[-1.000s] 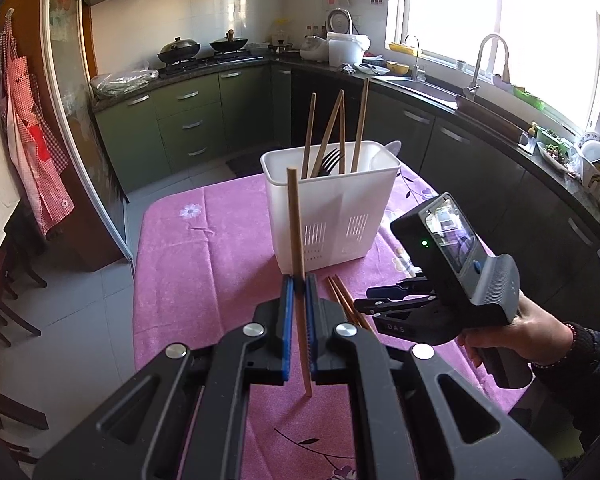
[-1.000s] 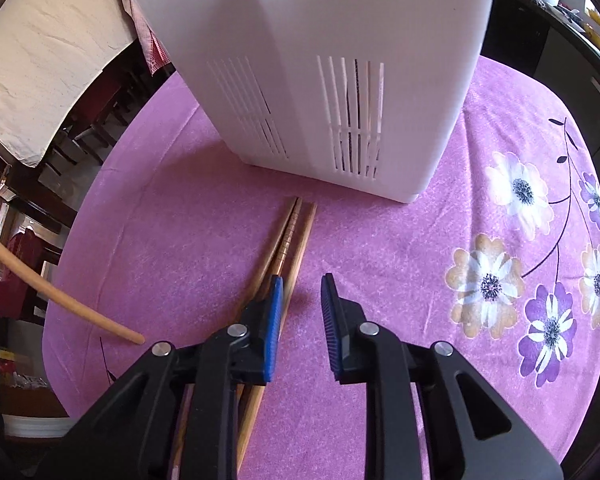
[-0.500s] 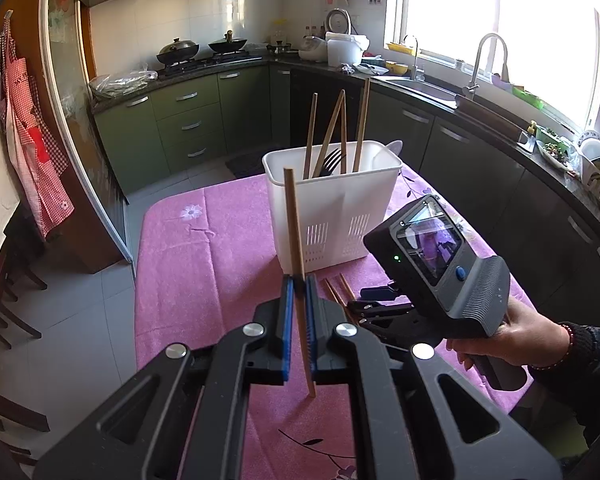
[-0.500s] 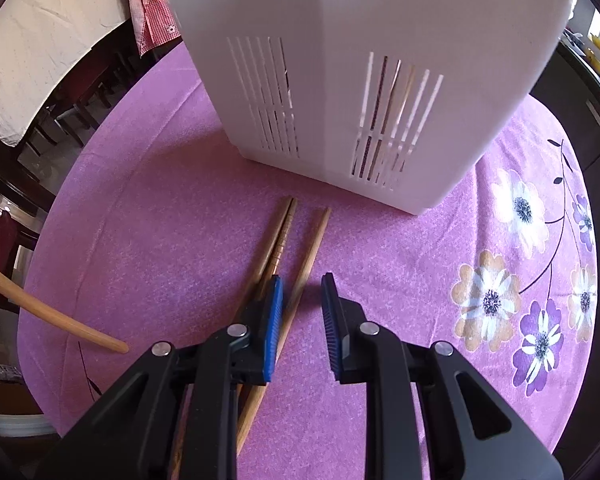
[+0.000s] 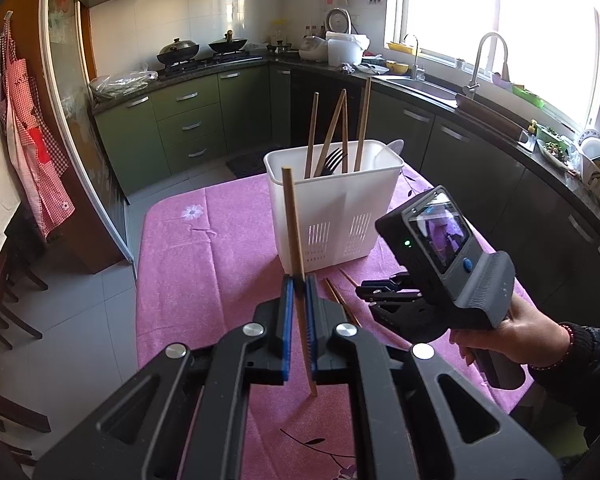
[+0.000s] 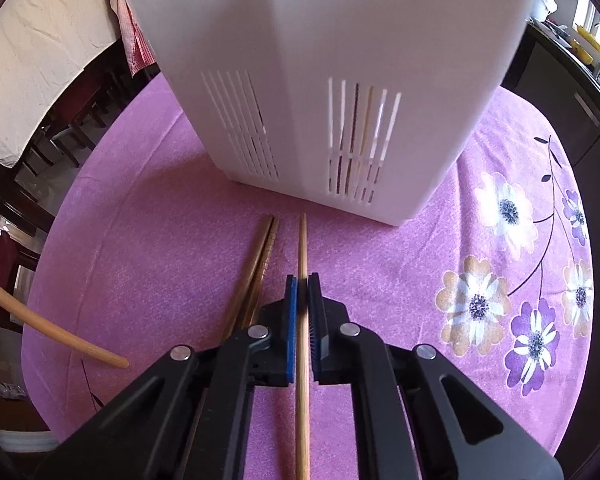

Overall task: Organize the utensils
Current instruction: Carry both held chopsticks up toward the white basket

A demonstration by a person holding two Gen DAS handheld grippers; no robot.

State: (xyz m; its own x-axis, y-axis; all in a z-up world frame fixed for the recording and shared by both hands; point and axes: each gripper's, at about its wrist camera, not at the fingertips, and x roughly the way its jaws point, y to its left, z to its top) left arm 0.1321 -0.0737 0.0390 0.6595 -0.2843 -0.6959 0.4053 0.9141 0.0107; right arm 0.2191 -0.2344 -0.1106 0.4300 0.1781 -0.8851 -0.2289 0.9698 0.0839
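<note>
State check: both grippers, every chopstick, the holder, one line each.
left gripper: shut on a light wooden chopstick, held upright.
right gripper: jaws just closed, shut on a second light wooden chopstick low over the pink floral tablecloth.
pair of darker chopsticks: lying flat, ungripped.
white slotted utensil holder: upright, holding four chopsticks and a fork.

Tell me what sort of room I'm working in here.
A home kitchen, most likely: a stove with two pans on the far counter, a sink with a curved tap under the window, and green cabinets. The work surface looks like a dining table under a purple flowered cloth.
</note>
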